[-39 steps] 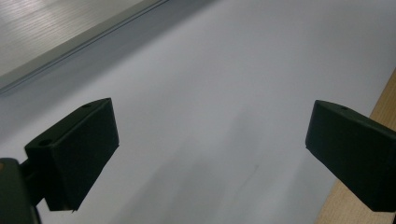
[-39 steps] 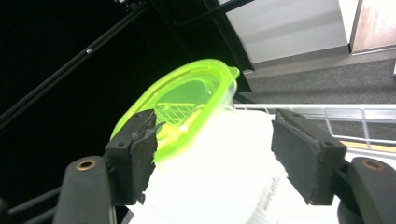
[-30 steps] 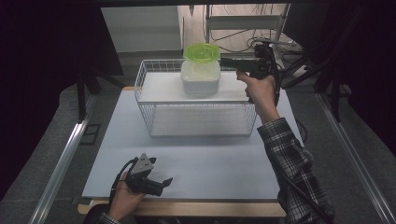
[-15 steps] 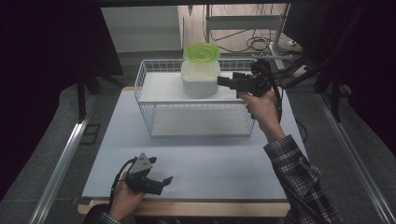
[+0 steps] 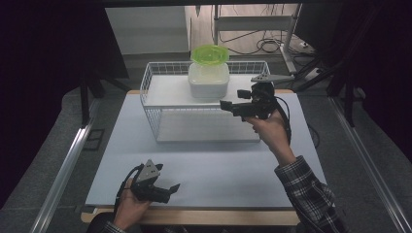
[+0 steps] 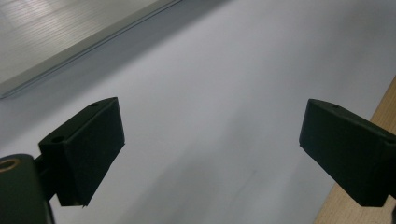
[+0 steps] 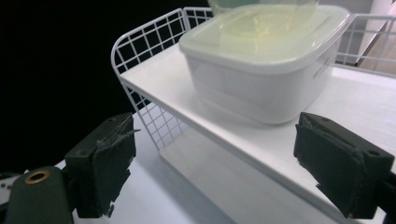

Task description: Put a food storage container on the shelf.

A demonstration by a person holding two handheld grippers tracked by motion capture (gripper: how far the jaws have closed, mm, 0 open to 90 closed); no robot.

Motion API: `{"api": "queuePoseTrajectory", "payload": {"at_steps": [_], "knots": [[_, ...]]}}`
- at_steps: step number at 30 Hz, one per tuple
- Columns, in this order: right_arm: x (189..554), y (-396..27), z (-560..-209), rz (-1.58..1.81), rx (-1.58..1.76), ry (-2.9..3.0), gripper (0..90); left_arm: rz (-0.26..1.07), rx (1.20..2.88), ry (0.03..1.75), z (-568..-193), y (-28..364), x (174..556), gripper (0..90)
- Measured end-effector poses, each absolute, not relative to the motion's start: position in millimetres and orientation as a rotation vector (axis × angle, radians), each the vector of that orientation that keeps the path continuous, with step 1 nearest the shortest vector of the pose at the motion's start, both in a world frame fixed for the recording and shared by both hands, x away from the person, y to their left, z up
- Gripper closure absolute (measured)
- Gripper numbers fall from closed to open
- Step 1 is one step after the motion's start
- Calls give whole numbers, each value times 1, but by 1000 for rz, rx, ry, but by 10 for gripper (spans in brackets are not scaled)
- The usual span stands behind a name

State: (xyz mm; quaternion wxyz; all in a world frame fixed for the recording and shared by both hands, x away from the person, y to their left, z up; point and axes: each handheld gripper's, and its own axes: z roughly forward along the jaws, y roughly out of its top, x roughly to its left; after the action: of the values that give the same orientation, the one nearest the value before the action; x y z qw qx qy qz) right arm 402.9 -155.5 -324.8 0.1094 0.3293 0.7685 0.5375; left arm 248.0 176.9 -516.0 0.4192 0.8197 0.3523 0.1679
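Observation:
A white lidded container (image 5: 208,80) (image 7: 266,60) stands on the upper shelf of a white wire rack (image 5: 150,77) (image 7: 140,42), with a green bowl (image 5: 210,53) on its lid. My right gripper (image 5: 227,104) (image 7: 215,172) hovers at the rack's right front, pointing left toward the container and a short way off it. Its jaws have just been opening and stand open with nothing between them. My left gripper (image 5: 171,189) (image 6: 210,154) rests low over the white mat (image 5: 218,170) near the table's front edge, open, holding nothing.
The rack's lower shelf (image 5: 209,128) is bare. The wooden table edge (image 5: 194,216) runs along the front, and metal rails flank the table on both sides. Behind the rack are cables and a metal stand (image 5: 252,24).
My right gripper has drawn back from beside the container, toward the person and lower, now in front of the upper shelf. The left gripper has stayed put.

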Motion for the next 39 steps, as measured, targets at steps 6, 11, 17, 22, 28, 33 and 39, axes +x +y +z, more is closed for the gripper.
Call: {"api": "queuePoseTrajectory", "payload": {"at_steps": [6,11,17,22,28,33,39], "knots": [[394,-157,-336,1566,934,2268,122,422,2101,875,-515,173,246,94],[388,-159,-351,1540,918,2278,111,426,2101,864,-514,173,246,98],[381,-163,-376,1484,900,2314,70,424,2091,851,-517,173,247,71],[375,-173,-399,1461,907,2330,45,404,2102,836,-518,172,248,60],[368,-184,-411,1427,918,2350,23,396,2096,824,-518,172,248,53],[359,-192,-421,1414,938,2360,21,394,2093,814,-517,173,248,53],[350,-197,-430,1384,954,2359,24,393,2084,820,-518,174,248,52]]}}
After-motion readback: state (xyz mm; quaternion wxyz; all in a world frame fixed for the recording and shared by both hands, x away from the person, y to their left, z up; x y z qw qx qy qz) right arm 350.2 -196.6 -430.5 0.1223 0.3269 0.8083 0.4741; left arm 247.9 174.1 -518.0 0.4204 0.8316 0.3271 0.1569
